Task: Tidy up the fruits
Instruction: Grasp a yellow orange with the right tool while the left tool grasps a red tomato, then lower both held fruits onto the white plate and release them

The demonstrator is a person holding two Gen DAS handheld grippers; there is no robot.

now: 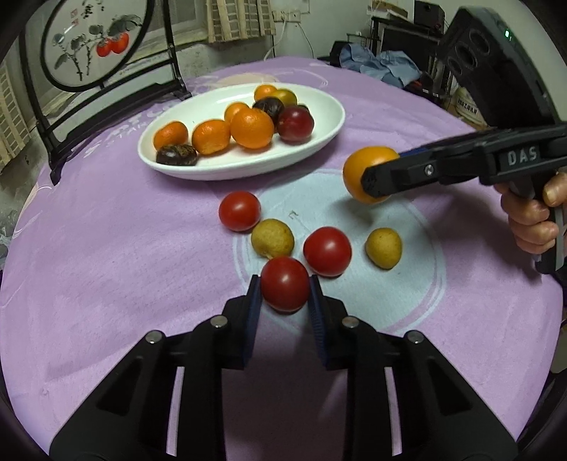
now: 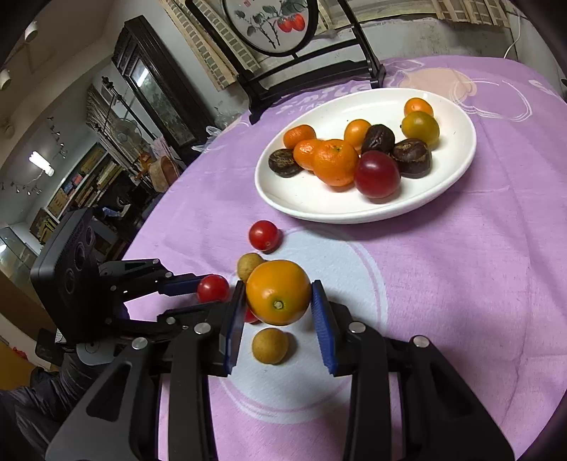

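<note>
A white oval plate (image 1: 329,106) (image 2: 457,166) on the purple cloth holds several mandarins, dark chestnuts and a dark red plum. My left gripper (image 1: 285,289) is shut on a red tomato (image 1: 284,283) (image 2: 212,288) low over the cloth. My right gripper (image 2: 278,296) (image 1: 372,177) is shut on an orange fruit (image 2: 278,292) (image 1: 361,166) and holds it above the cloth, short of the plate. Loose on the cloth lie two more red tomatoes (image 1: 239,210) (image 1: 327,251) and two yellow-brown longans (image 1: 272,238) (image 1: 383,247).
A black stand with a round painted panel (image 1: 92,39) (image 2: 273,25) stands at the table's far edge behind the plate. The round table's edge (image 2: 156,212) drops off to a cluttered room. Blue clothes (image 1: 382,67) lie beyond the far side.
</note>
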